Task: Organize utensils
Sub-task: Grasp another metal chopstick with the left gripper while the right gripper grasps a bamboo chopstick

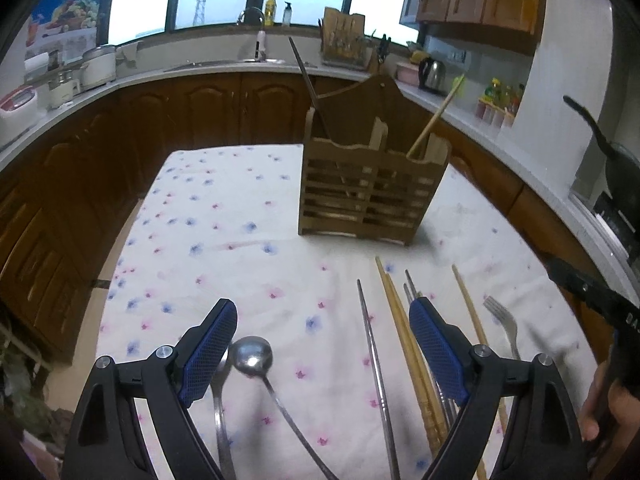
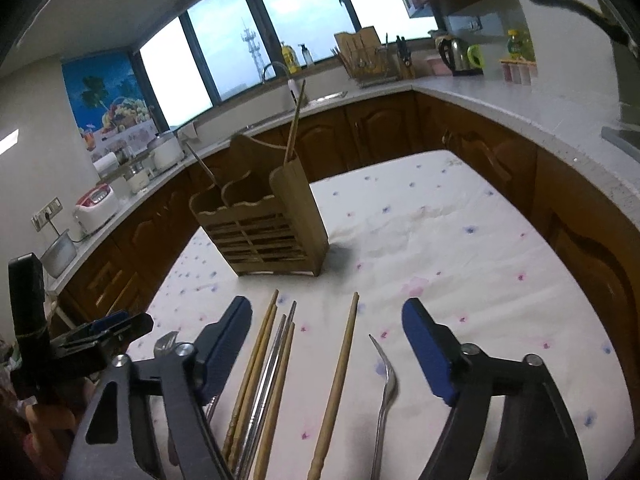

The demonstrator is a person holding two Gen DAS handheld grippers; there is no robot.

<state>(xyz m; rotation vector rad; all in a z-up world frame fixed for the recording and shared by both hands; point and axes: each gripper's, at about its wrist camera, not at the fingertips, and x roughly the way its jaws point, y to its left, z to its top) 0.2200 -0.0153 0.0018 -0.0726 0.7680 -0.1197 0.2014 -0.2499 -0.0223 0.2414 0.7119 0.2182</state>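
Left wrist view looks down over the flowered tablecloth (image 1: 240, 216) toward the wooden utensil holder (image 1: 368, 192), which stands upright near the far end of the table, well apart from the loose cutlery. Two things already stand in it: a dark metal chopstick (image 1: 306, 76) leaning out of the left compartment and a wooden chopstick (image 1: 436, 120) in the right one, so I would judge the sorting barely started. Left on the cloth I count two spoons, one with its round bowl (image 1: 253, 356) between the left gripper's (image 1: 322, 344) fingers and a second handle just beside its left finger; one fork (image 2: 385, 384); one lone metal chopstick (image 1: 374, 364); a bundle of wooden and metal chopsticks (image 2: 266, 384) lying touching each other, three wooden and roughly two metal, though the overlap makes that uncertain; and one separate wooden chopstick (image 2: 340, 380). Both tools have their jaws spread wide and hold nothing. The right gripper (image 2: 326, 320) hovers over the separate chopstick and the fork. Nearly everything, then, has yet to go into the holder.
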